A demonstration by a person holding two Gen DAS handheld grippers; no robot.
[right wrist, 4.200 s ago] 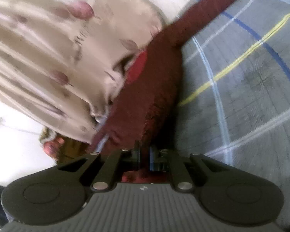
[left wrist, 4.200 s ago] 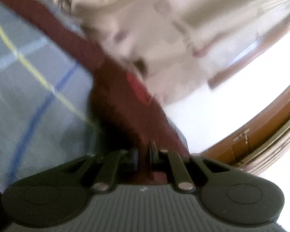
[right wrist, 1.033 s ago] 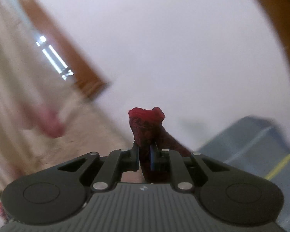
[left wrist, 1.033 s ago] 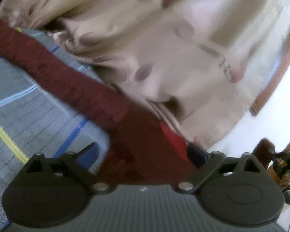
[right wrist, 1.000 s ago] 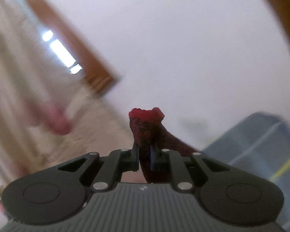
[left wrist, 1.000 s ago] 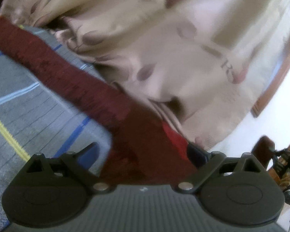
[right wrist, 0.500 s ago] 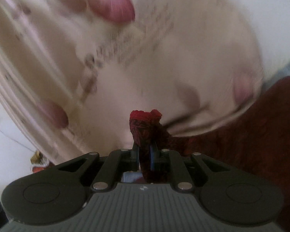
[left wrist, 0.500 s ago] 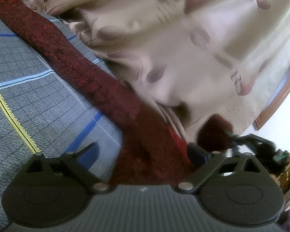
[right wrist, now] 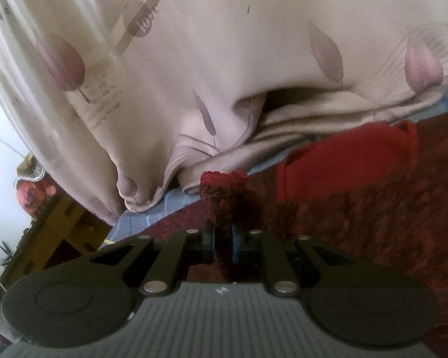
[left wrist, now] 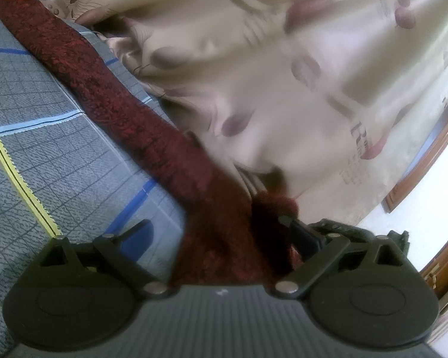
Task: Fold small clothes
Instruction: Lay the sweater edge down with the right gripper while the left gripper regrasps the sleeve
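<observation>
While the dark red fuzzy garment (left wrist: 116, 104) lies stretched along the grey checked bedsheet (left wrist: 44, 149), its near end passes between the wide-spread left gripper (left wrist: 224, 238); the right gripper (right wrist: 223, 243) pinches a bunched edge beside beige curtain (right wrist: 224, 59).

place: home bedroom | evidence: checked bedsheet (left wrist: 59, 155), beige leaf-print quilt (right wrist: 224, 59), wooden door frame (left wrist: 427, 161)
</observation>
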